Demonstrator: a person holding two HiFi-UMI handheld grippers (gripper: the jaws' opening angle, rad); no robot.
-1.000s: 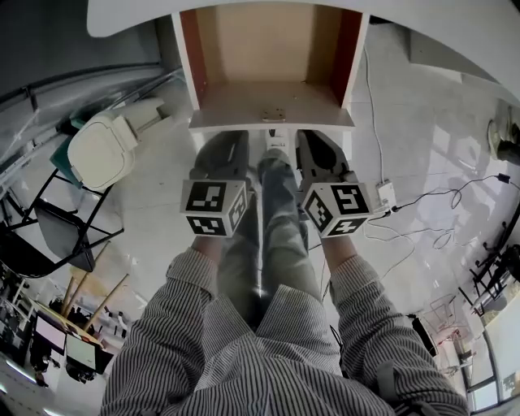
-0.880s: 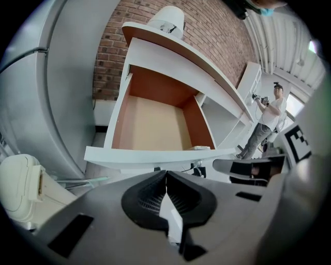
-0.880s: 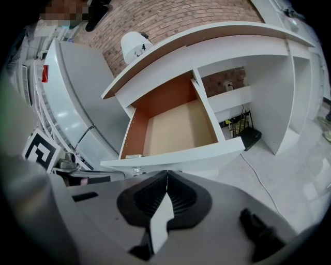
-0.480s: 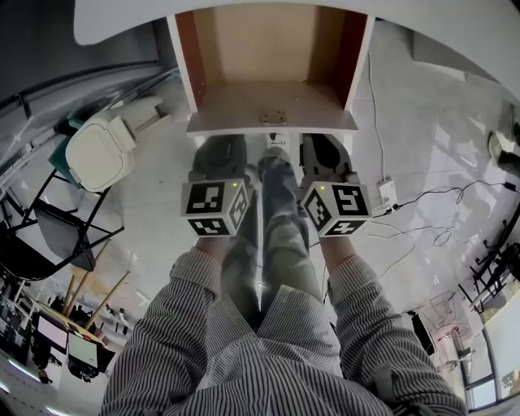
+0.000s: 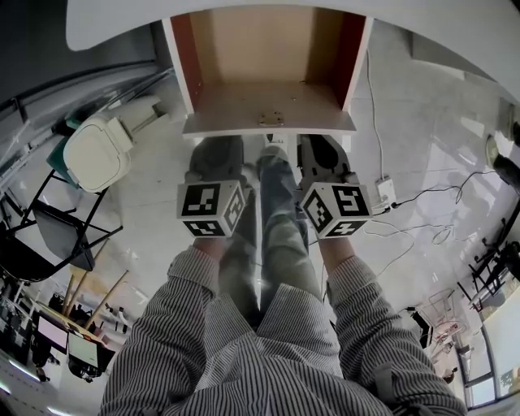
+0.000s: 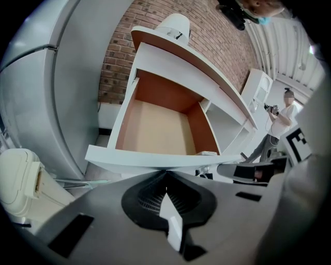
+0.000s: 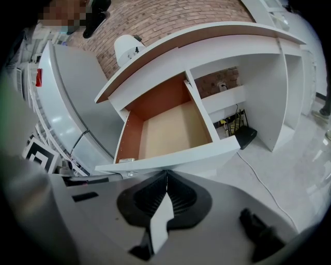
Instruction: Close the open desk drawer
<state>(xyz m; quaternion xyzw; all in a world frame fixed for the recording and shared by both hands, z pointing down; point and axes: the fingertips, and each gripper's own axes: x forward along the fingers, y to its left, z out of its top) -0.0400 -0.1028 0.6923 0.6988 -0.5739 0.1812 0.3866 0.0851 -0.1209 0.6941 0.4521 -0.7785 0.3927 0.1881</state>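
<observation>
The open desk drawer (image 5: 268, 69) juts out from under the white desk top (image 5: 114, 18). It has a pale wood floor, reddish-brown side walls and a white front panel (image 5: 268, 124), and it is empty. In the head view my left gripper (image 5: 218, 145) and right gripper (image 5: 322, 143) sit side by side just short of that panel. Both are shut with nothing in them. In the left gripper view the left gripper (image 6: 165, 172) has its tips right under the front panel (image 6: 150, 159). The right gripper (image 7: 166, 171) sits likewise under the front panel (image 7: 181, 153). I cannot tell whether they touch it.
A white lidded bin (image 5: 101, 150) stands on the floor left of the drawer, with a black chair frame (image 5: 49, 236) nearer. A power strip (image 5: 384, 193) and cables lie at the right. The person's jeans-clad legs (image 5: 276, 219) stand between the grippers.
Almost nothing: the head view has drifted slightly, and both grippers stay shut at the drawer's front panel. The drawer stands as far open as before.
</observation>
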